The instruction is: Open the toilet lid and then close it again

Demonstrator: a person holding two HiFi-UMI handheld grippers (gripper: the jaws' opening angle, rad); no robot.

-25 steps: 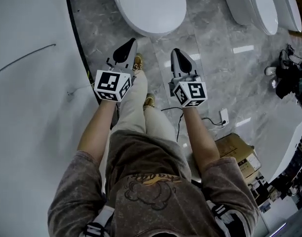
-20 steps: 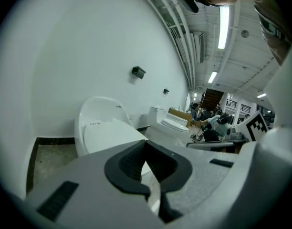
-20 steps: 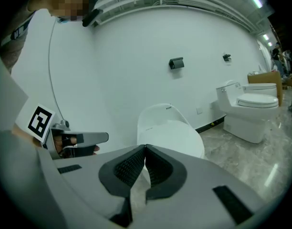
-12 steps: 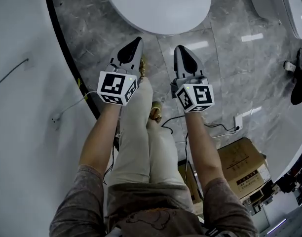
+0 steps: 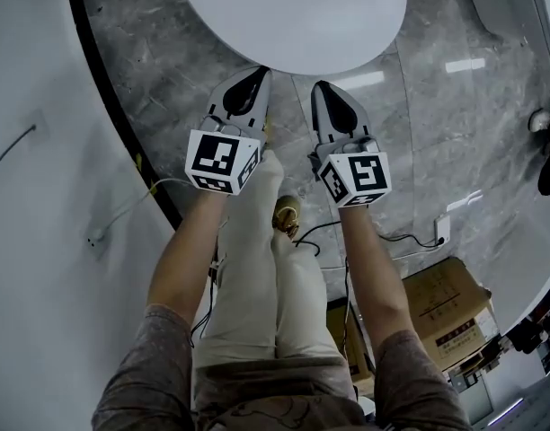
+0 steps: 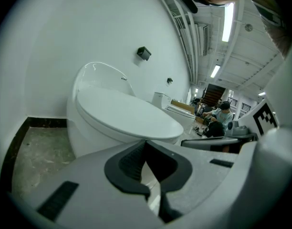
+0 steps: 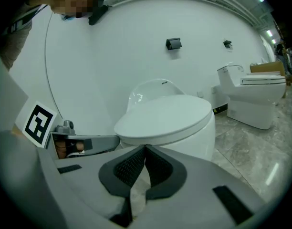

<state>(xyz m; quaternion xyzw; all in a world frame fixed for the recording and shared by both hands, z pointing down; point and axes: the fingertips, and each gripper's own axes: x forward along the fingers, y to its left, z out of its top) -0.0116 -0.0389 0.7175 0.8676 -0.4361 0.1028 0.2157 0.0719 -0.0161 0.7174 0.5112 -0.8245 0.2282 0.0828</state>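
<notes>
A white toilet with its lid (image 5: 293,16) down fills the top of the head view. Its lid (image 6: 127,113) lies flat on the bowl in the left gripper view, and the lid (image 7: 165,116) does the same in the right gripper view. My left gripper (image 5: 255,77) hangs just before the lid's front edge, jaws shut and empty. My right gripper (image 5: 322,90) is beside it, a little further back, also shut on nothing. Neither touches the toilet. Each gripper view shows its own tips meeting, left gripper (image 6: 146,144) and right gripper (image 7: 145,149).
A white wall (image 5: 41,196) with a black floor strip runs along the left. A cardboard box (image 5: 446,308) and a power strip (image 5: 441,230) with cables lie on the marble floor behind right. Another toilet (image 7: 251,97) stands to the right. People (image 6: 222,113) sit far off.
The person has stepped toward the toilet, so the lid looms larger and both grippers have come closer to its front edge. Both stayed shut.
</notes>
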